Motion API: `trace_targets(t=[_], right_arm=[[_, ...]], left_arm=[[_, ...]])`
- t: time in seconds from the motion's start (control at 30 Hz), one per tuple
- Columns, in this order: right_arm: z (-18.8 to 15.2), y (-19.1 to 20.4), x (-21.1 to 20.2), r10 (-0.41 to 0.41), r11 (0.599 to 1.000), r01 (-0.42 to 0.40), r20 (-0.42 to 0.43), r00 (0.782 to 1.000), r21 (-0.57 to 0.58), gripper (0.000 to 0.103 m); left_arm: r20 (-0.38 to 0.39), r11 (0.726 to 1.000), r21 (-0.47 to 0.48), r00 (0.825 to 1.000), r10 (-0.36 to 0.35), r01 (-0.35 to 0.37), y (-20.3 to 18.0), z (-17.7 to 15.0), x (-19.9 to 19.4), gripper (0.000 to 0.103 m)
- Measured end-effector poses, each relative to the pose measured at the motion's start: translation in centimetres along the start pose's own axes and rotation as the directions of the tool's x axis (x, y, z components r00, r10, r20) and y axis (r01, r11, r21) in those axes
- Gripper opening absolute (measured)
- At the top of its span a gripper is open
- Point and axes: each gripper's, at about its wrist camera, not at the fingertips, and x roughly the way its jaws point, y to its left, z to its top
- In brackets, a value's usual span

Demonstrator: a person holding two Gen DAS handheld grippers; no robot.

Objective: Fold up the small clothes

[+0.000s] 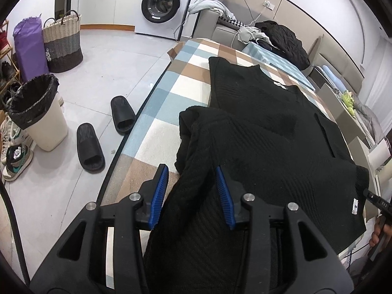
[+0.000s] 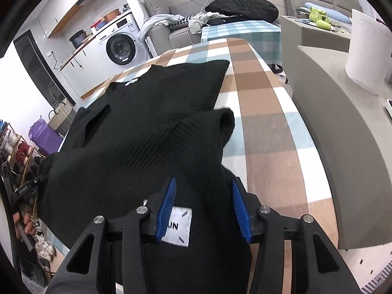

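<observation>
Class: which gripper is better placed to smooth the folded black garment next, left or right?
Neither clearly: left gripper and right gripper both stand open over opposite ends of the black garment.

I am reading "UN" on the white label [image 2: 177, 226] sewn to the black garment [image 2: 137, 152] under my right tongs; its first letter or letters are hiding behind a blue pad. The washing machine's [image 1: 166, 5] panel and stickers are showing print too small to read.
</observation>
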Motion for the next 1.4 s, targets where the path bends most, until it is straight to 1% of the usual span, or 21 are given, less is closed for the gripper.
trace_targets(t=[0.1,0.13,0.17,0.2,0.23,0.27,0.3,0.4,0.47,0.6,0.67,0.73,0.8,0.93,1.0,1.13,1.17,1.23,1.3,1.37,1.4], right_arm=[[-0.5,0.1,0.1,-0.001,1.000,0.001,0.000,1.000,-0.005,0.047],[-0.7,0.1,0.0,0.001,1.000,-0.001,0.000,1.000,-0.007,0.047],[-0.8,0.2,0.1,-0.002,1.000,0.002,0.002,1.000,-0.012,0.043],[-0.8,0.3,0.0,-0.011,1.000,0.012,0.007,1.000,-0.023,0.027],[-0.9,0.5,-0.1,-0.015,0.999,0.016,0.009,1.000,-0.039,0.018],[-0.9,0.7,-0.2,-0.018,0.998,0.019,0.014,1.000,-0.056,0.006],[-0.9,0.9,-0.5,-0.022,0.997,0.024,0.029,0.999,-0.069,0.005],[-0.5,1.1,-2.4,-0.007,0.997,0.017,0.132,0.991,-0.073,0.004],[0.2,1.2,-4.3,0.019,0.998,-0.005,0.214,0.977,-0.064,0.004],[1.9,1.6,-6.0,0.024,0.998,-0.004,0.289,0.957,-0.070,0.004],[2.8,1.5,-6.3,0.016,0.999,-0.001,0.313,0.950,-0.048,0.004],[4.1,1.1,-5.8,-0.004,1.000,0.008,0.327,0.945,-0.011,0.004],[5.4,0.7,-4.6,-0.018,1.000,0.011,0.318,0.948,0.022,0.004],[7.9,-0.3,-0.2,-0.053,0.996,0.034,0.235,0.971,0.086,0.004],[8.6,-0.8,1.9,-0.076,0.992,0.054,0.196,0.978,0.113,0.004],[9.0,-1.1,3.9,-0.113,0.987,0.092,0.162,0.980,0.132,0.005],[8.9,-1.4,4.1,-0.113,0.986,0.092,0.149,0.982,0.140,0.006],[8.4,-1.8,4.0,-0.097,0.987,0.078,0.131,0.987,0.143,0.013],[7.8,-2.2,3.4,-0.083,0.988,0.064,0.126,0.989,0.144,0.020],[6.6,-2.8,2.6,-0.059,0.989,0.042,0.115,0.992,0.144,0.023],[6.0,-3.1,2.4,-0.047,0.989,0.033,0.101,0.994,0.145,0.025]], left_arm=[[0.004,1.000,-0.007,1.000,-0.007,0.007,0.1,-0.1,-0.3,0.036],[0.016,1.000,-0.005,1.000,-0.011,0.011,0.0,-0.1,-0.5,0.024],[0.035,1.000,0.002,0.999,-0.008,0.008,-0.1,-0.2,-1.0,0.010],[0.040,1.000,0.011,0.999,-0.006,0.006,-0.3,0.1,-1.1,0.007],[0.053,1.000,0.015,0.999,-0.006,0.006,-0.3,0.1,-1.4,0.006],[0.073,1.000,0.014,0.997,-0.007,0.006,-0.3,0.2,-1.8,0.005],[0.089,1.000,0.013,0.996,-0.009,0.007,-0.4,0.3,-2.3,0.005],[0.130,1.000,0.013,0.991,-0.022,0.020,-0.6,1.1,-3.6,0.004],[0.159,1.000,0.019,0.987,-0.028,0.025,-0.8,1.8,-4.5,0.004],[0.215,0.999,0.024,0.976,-0.037,0.033,-1.6,3.4,-5.7,0.004],[0.231,0.999,0.031,0.972,-0.033,0.026,-1.8,4.4,-5.6,0.004],[0.222,0.999,0.026,0.975,-0.028,0.022,-1.9,5.6,-4.8,0.004],[0.207,1.000,0.024,0.978,-0.019,0.014,-1.9,6.8,-3.2,0.004],[0.144,1.000,0.013,0.990,-0.003,0.001,-1.6,8.6,1.1,0.004],[0.109,1.000,0.010,0.994,0.014,-0.016,-1.5,9.0,3.2,0.004],[0.050,0.999,0.009,0.998,0.042,-0.043,-1.4,8.8,5.8,0.005],[0.037,0.999,0.002,0.998,0.050,-0.050,-1.3,8.7,6.2,0.009],[0.014,0.998,-0.009,0.998,0.056,-0.055,-0.9,8.2,6.7,0.012],[0.011,0.998,-0.018,0.998,0.057,-0.056,-0.6,7.7,6.6,0.018],[0.005,0.998,-0.027,0.998,0.062,-0.062,-0.3,7.0,6.3,0.028],[0.003,0.997,-0.029,0.998,0.065,-0.065,-0.1,6.6,6.0,0.029]])
